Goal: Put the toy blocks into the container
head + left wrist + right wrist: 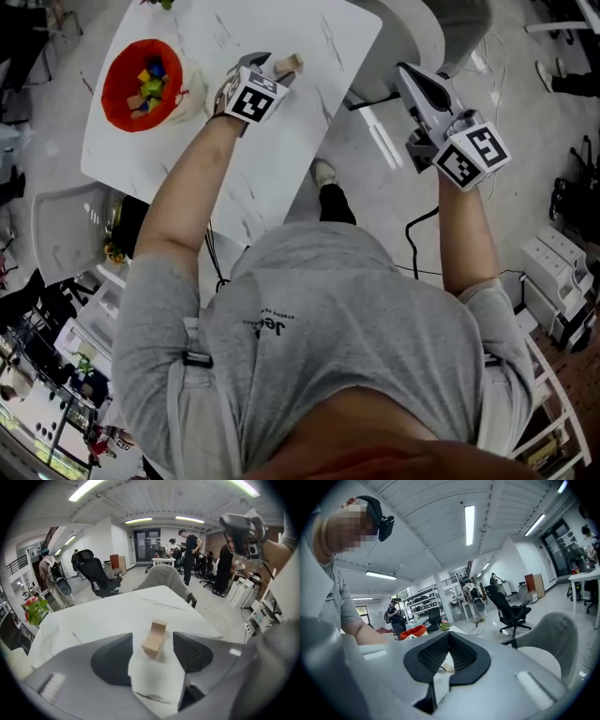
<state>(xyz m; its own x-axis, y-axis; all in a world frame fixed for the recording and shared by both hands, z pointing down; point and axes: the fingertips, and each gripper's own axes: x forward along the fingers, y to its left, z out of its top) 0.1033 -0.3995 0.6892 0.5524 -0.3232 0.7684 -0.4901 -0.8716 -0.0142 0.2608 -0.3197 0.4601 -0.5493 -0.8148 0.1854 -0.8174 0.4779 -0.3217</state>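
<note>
Block (155,637) — between left hand-held gripper's (151,649) jaws

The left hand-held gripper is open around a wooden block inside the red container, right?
No. The wooden block isn't inside the red container; it stands on the white table, between the jaws of the open left hand-held gripper. The left gripper view shows this.

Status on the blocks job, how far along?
Done: several coloured blocks already lie in the red container. In hand: the left hand-held gripper is open around a wooden block on the table, pads not touching it. The right hand-held gripper is shut and empty, beside the table. Left: grasp that block and drop it in; it is the only loose one I see.
</note>
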